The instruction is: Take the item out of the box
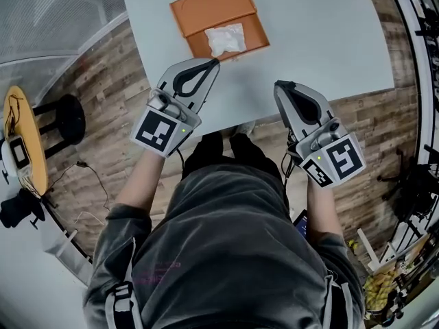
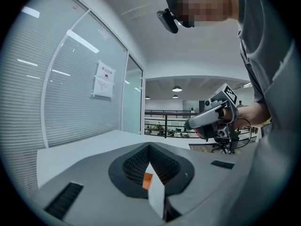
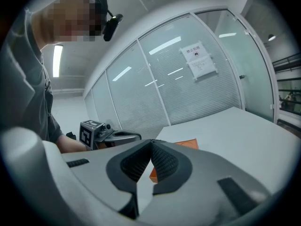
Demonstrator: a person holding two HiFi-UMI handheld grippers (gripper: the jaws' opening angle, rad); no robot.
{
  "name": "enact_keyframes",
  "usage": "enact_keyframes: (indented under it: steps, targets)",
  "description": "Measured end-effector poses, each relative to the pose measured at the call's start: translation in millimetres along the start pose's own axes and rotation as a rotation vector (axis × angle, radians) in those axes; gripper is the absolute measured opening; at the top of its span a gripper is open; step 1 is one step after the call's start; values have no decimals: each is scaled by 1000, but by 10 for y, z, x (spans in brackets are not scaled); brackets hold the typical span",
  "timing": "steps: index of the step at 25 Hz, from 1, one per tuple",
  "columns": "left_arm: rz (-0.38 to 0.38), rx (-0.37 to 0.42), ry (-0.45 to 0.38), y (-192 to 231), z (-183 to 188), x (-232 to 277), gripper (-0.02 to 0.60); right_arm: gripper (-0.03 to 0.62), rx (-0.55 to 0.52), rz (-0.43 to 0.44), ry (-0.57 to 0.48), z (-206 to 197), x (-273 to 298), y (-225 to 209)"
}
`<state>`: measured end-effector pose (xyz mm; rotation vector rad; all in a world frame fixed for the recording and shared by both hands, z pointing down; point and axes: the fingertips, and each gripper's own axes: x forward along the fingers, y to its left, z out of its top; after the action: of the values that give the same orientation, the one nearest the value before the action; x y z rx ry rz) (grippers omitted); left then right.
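An orange box [image 1: 254, 38] lies open on the white table [image 1: 322, 40], its lid [image 1: 209, 7] folded back on the far side. A white crumpled item [image 1: 226, 40] sits inside it. My left gripper [image 1: 215, 62] is shut and empty, its tip just short of the box's near edge. The right gripper [image 1: 278, 85], also shut and empty, hangs near the table's front edge, to the right of the box and apart from it. In the left gripper view the jaws [image 2: 149, 146] meet, with a bit of orange box [image 2: 147, 180] behind them. In the right gripper view the box [image 3: 190, 144] shows past the closed tip [image 3: 151, 142].
A glass wall with blinds [image 1: 48, 12] runs along the table's left side. A black stool [image 1: 65, 118] and a round yellow table [image 1: 27, 142] stand on the wooden floor at the left. Cluttered gear [image 1: 411, 184] lines the right edge.
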<state>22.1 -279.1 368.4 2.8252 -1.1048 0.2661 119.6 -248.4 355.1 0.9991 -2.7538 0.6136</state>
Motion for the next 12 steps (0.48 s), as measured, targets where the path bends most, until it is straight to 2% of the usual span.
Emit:
enact_keyframes:
  steps: [12]
  targets:
    - [-74,50,90,294,-448,311,3,5,43,-62,28,-131,156,-125]
